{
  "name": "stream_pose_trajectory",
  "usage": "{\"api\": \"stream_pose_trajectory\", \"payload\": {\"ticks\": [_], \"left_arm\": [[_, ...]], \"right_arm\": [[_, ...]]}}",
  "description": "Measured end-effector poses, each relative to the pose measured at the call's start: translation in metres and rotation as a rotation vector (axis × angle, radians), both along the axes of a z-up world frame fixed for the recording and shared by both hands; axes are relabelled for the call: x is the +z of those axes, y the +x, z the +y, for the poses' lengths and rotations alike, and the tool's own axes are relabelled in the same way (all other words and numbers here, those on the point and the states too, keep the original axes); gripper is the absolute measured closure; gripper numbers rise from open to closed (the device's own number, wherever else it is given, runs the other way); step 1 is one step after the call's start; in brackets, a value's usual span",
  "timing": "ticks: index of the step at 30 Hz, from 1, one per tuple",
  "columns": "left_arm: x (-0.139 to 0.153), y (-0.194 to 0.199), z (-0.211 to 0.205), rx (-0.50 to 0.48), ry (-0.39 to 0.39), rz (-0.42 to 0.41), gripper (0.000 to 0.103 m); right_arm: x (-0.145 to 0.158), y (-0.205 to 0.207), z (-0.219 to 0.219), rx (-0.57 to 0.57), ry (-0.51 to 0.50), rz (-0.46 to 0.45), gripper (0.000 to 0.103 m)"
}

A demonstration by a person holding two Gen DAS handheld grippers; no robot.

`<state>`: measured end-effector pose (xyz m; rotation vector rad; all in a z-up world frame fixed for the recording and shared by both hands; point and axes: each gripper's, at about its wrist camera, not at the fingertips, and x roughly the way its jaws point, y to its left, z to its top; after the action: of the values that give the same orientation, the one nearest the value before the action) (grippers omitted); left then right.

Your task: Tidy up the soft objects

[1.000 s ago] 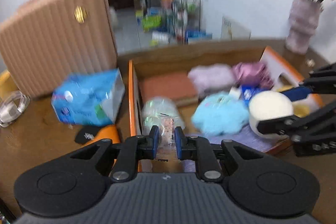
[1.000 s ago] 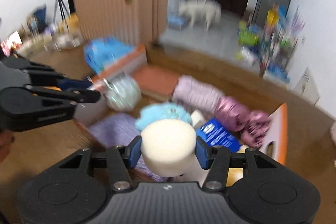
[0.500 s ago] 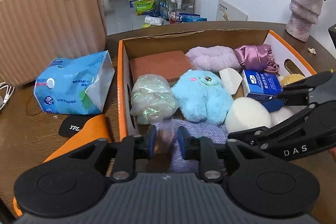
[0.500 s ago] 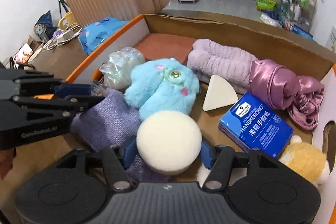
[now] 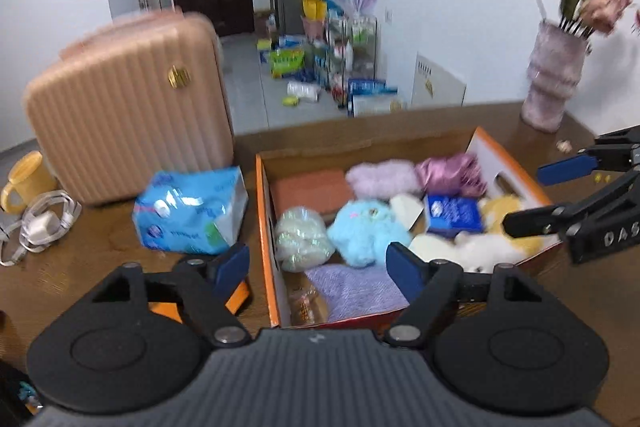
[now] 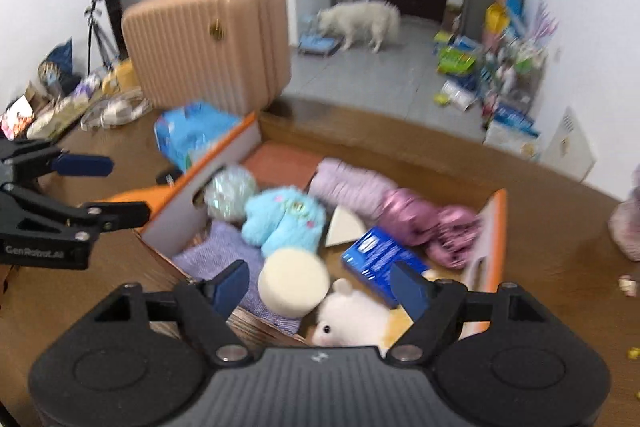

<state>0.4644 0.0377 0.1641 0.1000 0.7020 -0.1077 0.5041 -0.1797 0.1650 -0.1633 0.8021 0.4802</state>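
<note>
Orange-edged cardboard forms the box (image 5: 262,227) on the brown tabletop (image 5: 100,259), and the soft objects lie inside it: a blue plush toy (image 6: 286,219) in the middle, a cream round sponge (image 6: 292,283) near it, a purple cloth (image 5: 356,287) at the near left, a white plush (image 6: 352,323) at the near edge, pink fabric (image 6: 424,223) at the far right. The left hand-held gripper (image 5: 318,267) hangs over the box's near left corner, its jaws opening with nothing between them. The right hand-held gripper (image 6: 320,285) is likewise opening; the sponge sits below and between its fingers, untouched by the pads. A blue tissue pack (image 5: 192,211) lies left of the box.
</note>
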Motion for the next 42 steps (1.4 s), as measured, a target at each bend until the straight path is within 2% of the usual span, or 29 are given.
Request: {"api": "stream_pose_trajectory", "payload": {"ticks": [3,7,11,13,15,16,17,19,22,24,35,38,42], "left_arm": [[0.025,-0.025,-0.005,0.000,-0.004,-0.045,0.021],[0.036,-0.053,-0.015,-0.003,-0.020,-0.102,0.017],[0.019,-0.083,-0.032,0.014,-0.010,-0.178,0.017],[0.005,-0.103,-0.038,0.032,-0.020,-0.270,0.007],[-0.012,-0.123,-0.043,0.059,-0.037,-0.373,0.004],[-0.018,-0.131,-0.045,0.067,-0.044,-0.398,0.004],[-0.027,-0.138,-0.046,0.073,-0.057,-0.408,0.004],[-0.043,-0.148,-0.047,0.075,-0.085,-0.410,0.004],[-0.060,-0.161,-0.045,0.088,-0.115,-0.422,0.004],[-0.066,-0.167,-0.045,0.088,-0.109,-0.414,0.004],[-0.064,-0.208,-0.035,0.081,-0.122,-0.457,0.003],[-0.071,-0.238,-0.033,0.129,-0.085,-0.452,0.001],[-0.090,-0.293,-0.028,0.118,-0.068,-0.467,0.000]], "right_arm": [[0.028,-0.022,-0.017,-0.037,0.010,-0.049,0.024],[0.041,-0.057,-0.042,-0.082,0.022,-0.092,0.022],[0.028,-0.090,-0.062,-0.137,0.070,-0.155,0.021],[0.016,-0.110,-0.070,-0.165,0.109,-0.211,0.020],[-0.001,-0.132,-0.075,-0.184,0.162,-0.311,0.011],[-0.011,-0.144,-0.076,-0.194,0.186,-0.377,0.004],[-0.020,-0.155,-0.076,-0.206,0.197,-0.429,0.000],[-0.044,-0.173,-0.074,-0.244,0.190,-0.501,0.000],[-0.072,-0.187,-0.070,-0.252,0.190,-0.493,0.000],[-0.082,-0.195,-0.070,-0.258,0.203,-0.483,0.000],[-0.081,-0.235,-0.066,-0.303,0.208,-0.551,0.000],[-0.082,-0.258,-0.066,-0.305,0.205,-0.577,0.000],[-0.095,-0.302,-0.066,-0.315,0.219,-0.585,0.000]]}}
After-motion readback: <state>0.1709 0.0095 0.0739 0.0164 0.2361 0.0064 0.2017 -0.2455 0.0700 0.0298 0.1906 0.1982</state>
